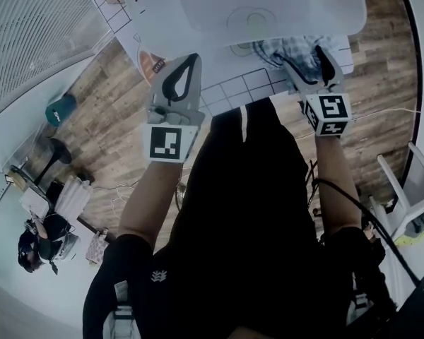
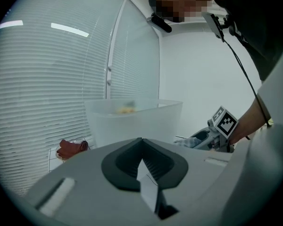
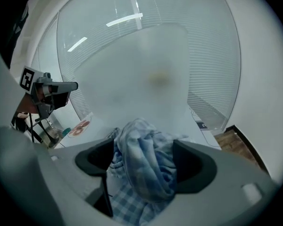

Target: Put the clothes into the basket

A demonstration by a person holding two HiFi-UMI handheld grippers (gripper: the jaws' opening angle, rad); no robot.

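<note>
Though cloth [image 1: 290, 51] lies outside, basket [image 2: 148, 124] holds something yellowish [image 2: 126, 110]

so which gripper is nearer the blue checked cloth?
Right. The right gripper has the cloth between its open jaws; the left gripper is apart, off to its left.

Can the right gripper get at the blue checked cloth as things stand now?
Probably yes: the blue checked cloth sits between the right gripper's open jaws, and nothing covers it.
</note>
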